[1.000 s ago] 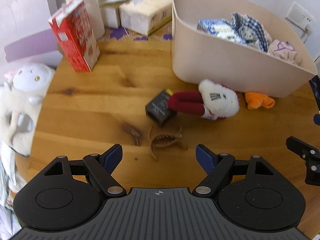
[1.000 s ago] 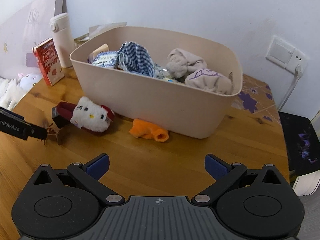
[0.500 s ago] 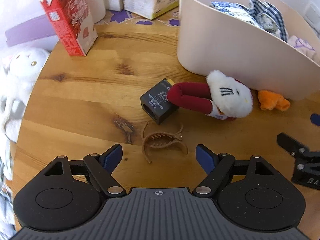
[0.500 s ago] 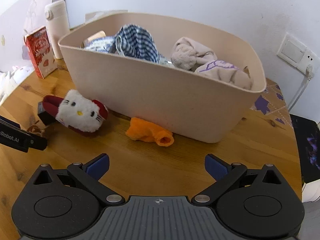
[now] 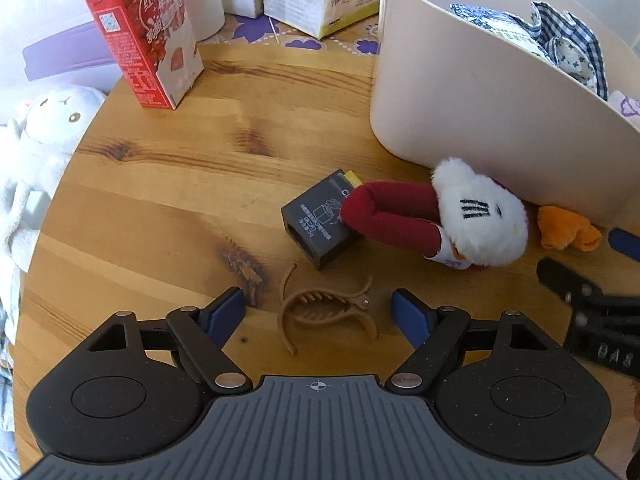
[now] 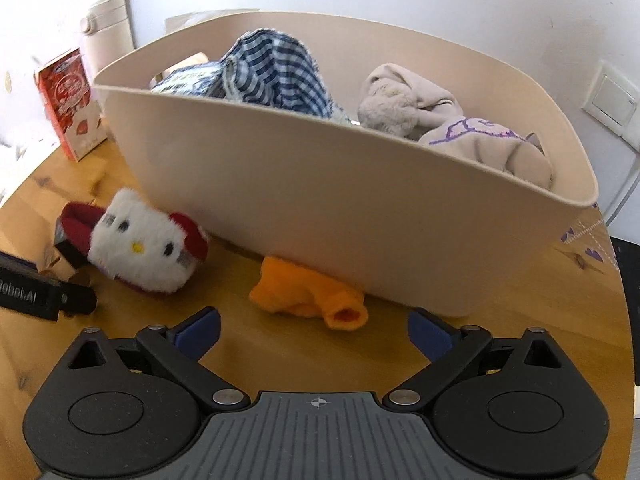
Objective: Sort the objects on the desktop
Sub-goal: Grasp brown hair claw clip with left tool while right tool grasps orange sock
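On a knotty wooden tabletop (image 5: 168, 184) against a white wall, the closing left gripper (image 5: 320, 312) straddles a brown hair claw (image 5: 324, 312), apparently untouched, while the right gripper (image 6: 314, 330) gapes near an orange sock (image 6: 308, 292).

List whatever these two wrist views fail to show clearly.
- Bin contents, both views: only the top of the checked cloth and beige plush shows; the wall hides what lies beneath.
- Black box, right wrist view: mostly behind the cat plush slipper.
- Box print, left wrist view: too small to read.
- White plush, left wrist view: cut off by the frame edge.
- Right gripper, left wrist view: blurred, cut off.
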Tool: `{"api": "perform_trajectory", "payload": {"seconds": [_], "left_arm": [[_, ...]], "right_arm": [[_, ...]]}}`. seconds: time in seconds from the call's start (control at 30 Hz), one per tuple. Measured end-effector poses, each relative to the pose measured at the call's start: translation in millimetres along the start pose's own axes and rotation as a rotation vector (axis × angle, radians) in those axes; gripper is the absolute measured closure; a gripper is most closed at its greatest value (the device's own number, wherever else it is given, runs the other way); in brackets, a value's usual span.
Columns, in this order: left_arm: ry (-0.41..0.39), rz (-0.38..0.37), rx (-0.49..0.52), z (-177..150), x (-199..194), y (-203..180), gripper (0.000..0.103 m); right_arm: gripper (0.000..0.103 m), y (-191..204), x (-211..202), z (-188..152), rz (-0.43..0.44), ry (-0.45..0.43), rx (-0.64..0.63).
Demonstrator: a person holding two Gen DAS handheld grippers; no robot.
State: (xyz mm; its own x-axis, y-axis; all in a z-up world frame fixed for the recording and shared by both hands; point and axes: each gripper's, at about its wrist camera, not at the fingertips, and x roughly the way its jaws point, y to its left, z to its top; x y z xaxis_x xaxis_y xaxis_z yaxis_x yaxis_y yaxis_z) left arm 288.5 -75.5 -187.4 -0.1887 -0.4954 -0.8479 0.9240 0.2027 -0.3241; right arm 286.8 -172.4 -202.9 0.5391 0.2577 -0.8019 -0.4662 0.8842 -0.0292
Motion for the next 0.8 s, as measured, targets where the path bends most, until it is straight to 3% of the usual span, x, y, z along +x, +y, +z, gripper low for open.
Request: {"api": "perform_trajectory", "payload": {"seconds": [0.1, 0.17, 0.23, 0.3, 0.37, 0.4, 0.47, 0.8], "left_arm": [[-0.011, 0.015, 0.001, 0, -1, -1, 0.034], [-0.019, 0.017, -0.004, 0, -5, 0, 0.042], [-0.025, 0.013, 0.001, 0, -7, 0, 0.054], [-0.028, 0.011, 0.012, 0, -8, -1, 0.054], [-0.032, 0.009, 0.011, -1, -8, -1, 0.055], [-0.032, 0.008, 0.010, -1, -8, -1, 0.055], [-0.029, 0.006, 0.013, -2, -9, -1, 0.055], [-0.046, -0.016, 0.020, -12, -23, 3, 0.055]], "right_arm": [[0.011, -3, 7, 5, 0.024, 0.014, 0.025], [0.030, -3, 11, 5, 0.030, 0.024, 0.030], [0.035, -2, 12, 5, 0.016, 0.022, 0.025], [0.045, -1, 12, 6, 0.020, 0.017, 0.032], [0.067, -1, 10, 6, 0.022, 0.010, 0.030], [0.073, -1, 9, 7, 0.027, 0.011, 0.030], [0.098, -1, 8, 7, 0.036, 0.018, 0.026], [0.097, 1, -16, -2, 0.044, -0.002, 0.038]]}}
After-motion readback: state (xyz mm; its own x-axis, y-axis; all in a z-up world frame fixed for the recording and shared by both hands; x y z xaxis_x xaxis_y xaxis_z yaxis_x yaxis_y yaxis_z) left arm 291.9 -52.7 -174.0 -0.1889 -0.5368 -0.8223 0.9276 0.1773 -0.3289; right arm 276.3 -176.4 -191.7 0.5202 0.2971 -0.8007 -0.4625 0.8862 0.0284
